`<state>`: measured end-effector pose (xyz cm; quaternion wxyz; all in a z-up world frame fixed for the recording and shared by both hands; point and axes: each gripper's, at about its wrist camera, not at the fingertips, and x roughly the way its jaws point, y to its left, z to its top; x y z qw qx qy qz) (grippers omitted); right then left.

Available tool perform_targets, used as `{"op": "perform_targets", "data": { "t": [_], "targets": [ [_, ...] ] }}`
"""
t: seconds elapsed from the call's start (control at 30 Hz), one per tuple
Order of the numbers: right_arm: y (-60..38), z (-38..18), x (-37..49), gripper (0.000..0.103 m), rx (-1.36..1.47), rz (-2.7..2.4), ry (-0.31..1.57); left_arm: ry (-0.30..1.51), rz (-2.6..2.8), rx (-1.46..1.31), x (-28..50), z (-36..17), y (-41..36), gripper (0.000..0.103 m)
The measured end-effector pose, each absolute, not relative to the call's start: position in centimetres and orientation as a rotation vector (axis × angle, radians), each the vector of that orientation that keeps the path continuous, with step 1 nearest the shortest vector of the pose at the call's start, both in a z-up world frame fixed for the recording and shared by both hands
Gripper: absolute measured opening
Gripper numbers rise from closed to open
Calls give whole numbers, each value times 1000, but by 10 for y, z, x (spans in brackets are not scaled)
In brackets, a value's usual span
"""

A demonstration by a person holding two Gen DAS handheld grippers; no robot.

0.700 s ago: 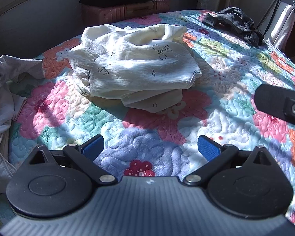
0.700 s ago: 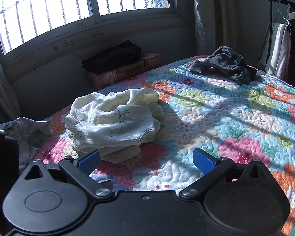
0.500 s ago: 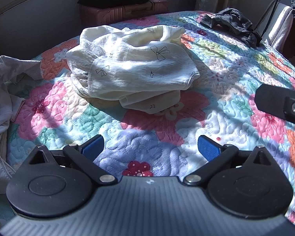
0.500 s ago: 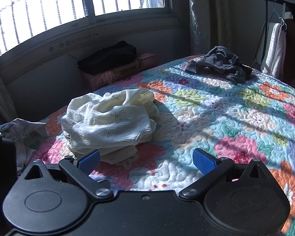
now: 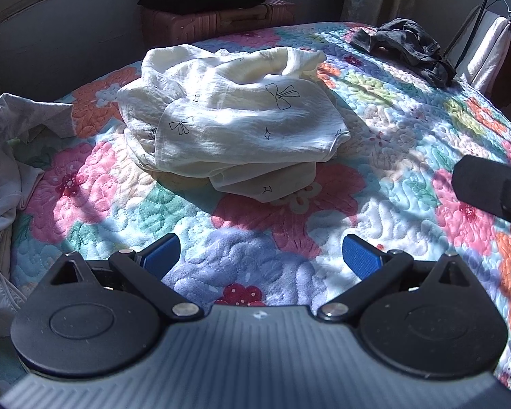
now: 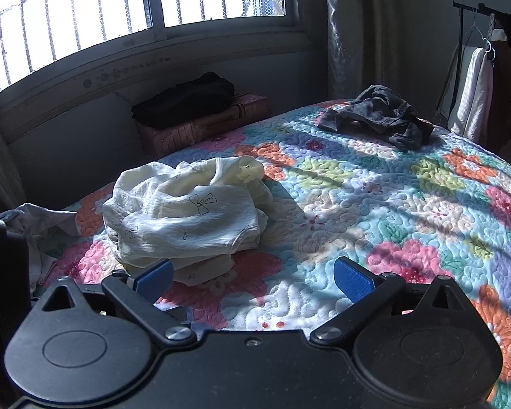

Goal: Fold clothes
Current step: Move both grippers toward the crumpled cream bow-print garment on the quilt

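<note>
Both hand-held grippers hover level over the bed, spread wide and empty: left hand-held gripper, right hand-held gripper; cream garment at 12 o'clock.

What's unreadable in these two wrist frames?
- Cream garment: type unclear, bunched in a heap in both views.
- Grey clothes: cut by the left edge in the left view; the left gripper body hides part in the right view.
- Dark garment: far off, too small to identify.
- Rack: cut by the right edge.
</note>
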<state>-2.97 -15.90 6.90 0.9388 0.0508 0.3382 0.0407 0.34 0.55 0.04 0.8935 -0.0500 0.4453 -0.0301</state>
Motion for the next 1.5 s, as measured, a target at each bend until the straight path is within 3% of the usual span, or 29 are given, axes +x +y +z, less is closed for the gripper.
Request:
{"op": "perform_targets", "data": {
  "t": [1.5],
  "targets": [
    [-156,56,-37,102,139,94,725,1003,-52,-210,8,-11,20,103]
  ]
}}
